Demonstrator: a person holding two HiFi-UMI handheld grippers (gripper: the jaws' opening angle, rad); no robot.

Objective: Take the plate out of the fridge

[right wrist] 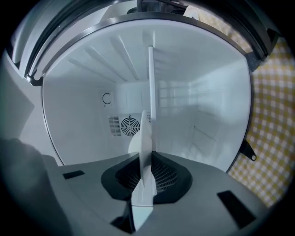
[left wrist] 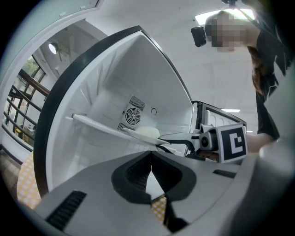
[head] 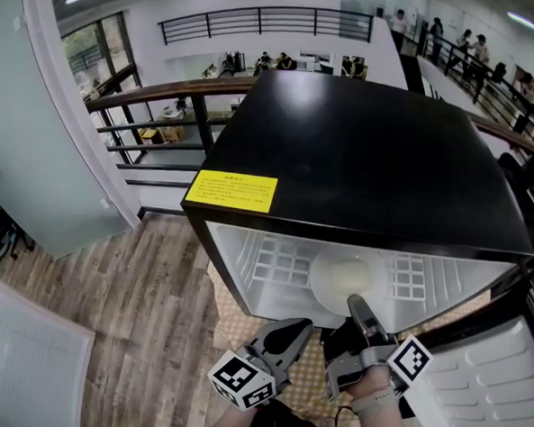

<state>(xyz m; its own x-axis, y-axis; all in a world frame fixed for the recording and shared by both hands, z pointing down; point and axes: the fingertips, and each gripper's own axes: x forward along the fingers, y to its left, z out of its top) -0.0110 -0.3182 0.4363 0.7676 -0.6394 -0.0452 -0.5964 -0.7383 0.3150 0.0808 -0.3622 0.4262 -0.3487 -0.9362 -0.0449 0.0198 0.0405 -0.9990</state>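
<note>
A pale round plate (head: 342, 278) lies on the wire shelf (head: 280, 261) inside the open black mini fridge (head: 370, 151). My right gripper (head: 359, 308) reaches into the fridge and is shut on the plate's near rim. In the right gripper view the plate (right wrist: 144, 138) stands edge-on, pinched between the jaws of the right gripper (right wrist: 144, 179). My left gripper (head: 300, 327) hovers just outside the fridge opening, shut, with nothing in it. The left gripper view shows the left gripper (left wrist: 151, 167) closed, and beyond it the plate (left wrist: 148, 132) held by the right gripper (left wrist: 162, 143).
The fridge door (head: 487, 384) hangs open at the right. A yellow label (head: 232, 190) sits on the fridge top. A yellow checked mat (head: 235, 328) covers the wooden floor below. A fan grille (right wrist: 129, 125) marks the fridge's back wall. A railing (head: 156, 111) runs behind.
</note>
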